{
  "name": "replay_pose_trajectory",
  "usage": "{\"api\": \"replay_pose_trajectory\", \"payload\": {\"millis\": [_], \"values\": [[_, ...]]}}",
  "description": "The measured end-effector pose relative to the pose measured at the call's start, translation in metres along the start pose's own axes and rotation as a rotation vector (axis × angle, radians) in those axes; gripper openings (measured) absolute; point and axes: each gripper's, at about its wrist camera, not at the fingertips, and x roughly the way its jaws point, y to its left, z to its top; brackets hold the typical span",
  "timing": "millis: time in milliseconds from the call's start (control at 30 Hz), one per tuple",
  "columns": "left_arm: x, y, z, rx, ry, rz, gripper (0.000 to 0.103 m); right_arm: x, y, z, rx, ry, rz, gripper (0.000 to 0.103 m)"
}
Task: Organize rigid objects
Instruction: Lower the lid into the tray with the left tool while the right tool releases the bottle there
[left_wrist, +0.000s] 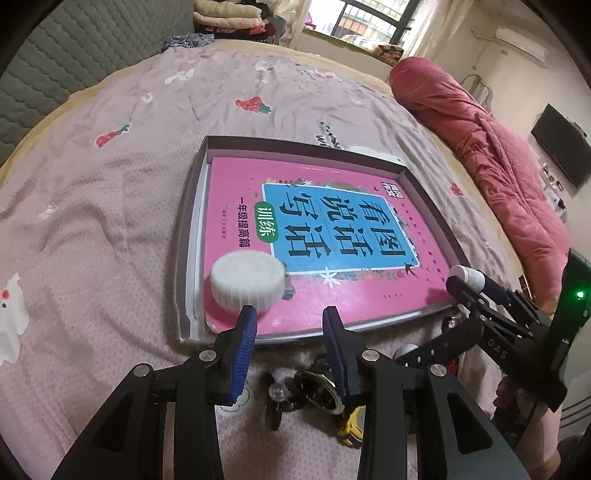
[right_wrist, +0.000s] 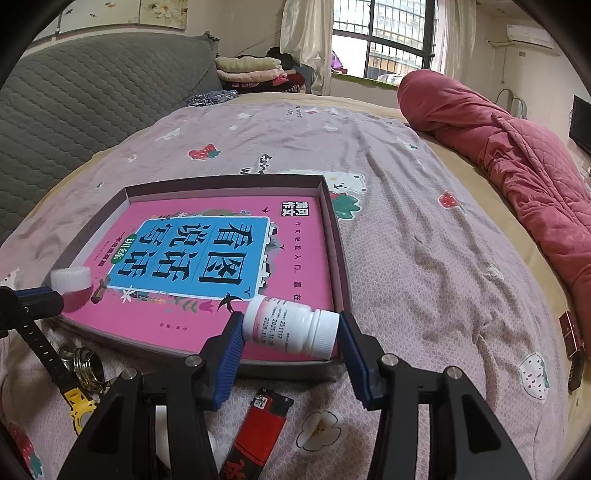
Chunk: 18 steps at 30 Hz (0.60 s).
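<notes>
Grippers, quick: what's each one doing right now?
Left gripper: open, empty, just behind the white cap.
Right gripper: closed on the white pill bottle.

Counted: one shallow box (right_wrist: 334, 236), one pink book (right_wrist: 221, 258), one white cap (left_wrist: 248, 282), one white pill bottle (right_wrist: 291, 326), one red lighter (right_wrist: 258, 432), one brass fitting (left_wrist: 319, 387), two grippers.
</notes>
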Motion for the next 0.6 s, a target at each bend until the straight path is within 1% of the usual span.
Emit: {"api": "replay_pose_trajectory", "payload": {"millis": [400, 600], "values": [[-0.013, 0.006, -0.001, -0.029, -0.006, -0.004, 0.038, -0.003, 0.000, -0.002, -0.007, -0.010, 0.013, 0.050], [-0.025, 0.008, 0.003, -0.039, -0.036, -0.008, 0.039, -0.004, 0.000, -0.002, -0.007, -0.012, 0.017, 0.050]]}}
